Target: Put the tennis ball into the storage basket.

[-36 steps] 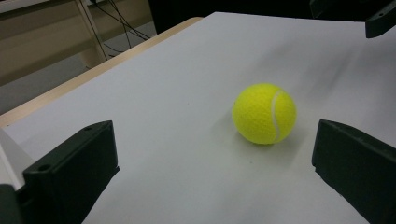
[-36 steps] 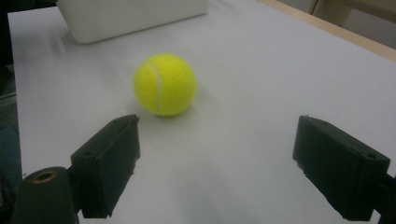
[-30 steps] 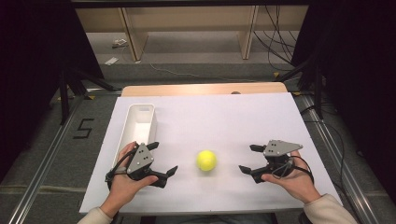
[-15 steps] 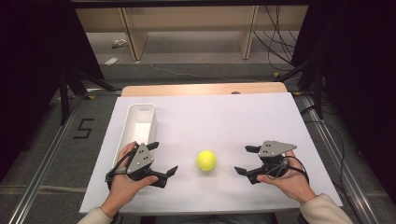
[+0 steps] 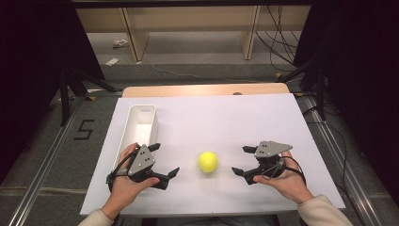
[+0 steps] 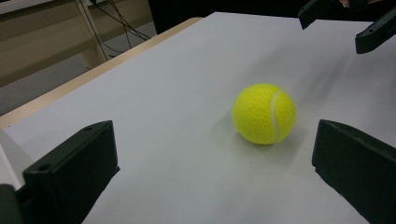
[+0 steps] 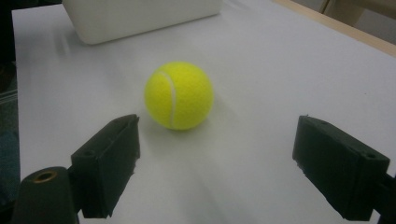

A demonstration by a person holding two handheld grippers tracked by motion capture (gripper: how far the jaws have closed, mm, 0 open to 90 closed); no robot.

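Note:
A yellow tennis ball (image 5: 207,161) rests on the white table sheet between my two grippers. My left gripper (image 5: 164,160) is open just left of the ball, jaws spread and pointing at it, apart from it. From the other side my right gripper (image 5: 239,160) faces the ball, also open and close to it without touching. In the left gripper view the ball (image 6: 264,113) lies ahead, nearer the right jaw, with the right gripper (image 6: 345,23) beyond. In the right gripper view the ball (image 7: 179,94) sits just ahead, nearer the left jaw.
A long white tray (image 5: 141,123) stands on the left of the sheet, just beyond my left hand; its wall (image 7: 140,18) shows behind the ball. The wooden table edge (image 5: 202,89) runs along the far side. Cables and shelf legs lie on the floor beyond.
My right gripper has slid left toward the ball, closing the gap. The left gripper and the ball have stayed put.

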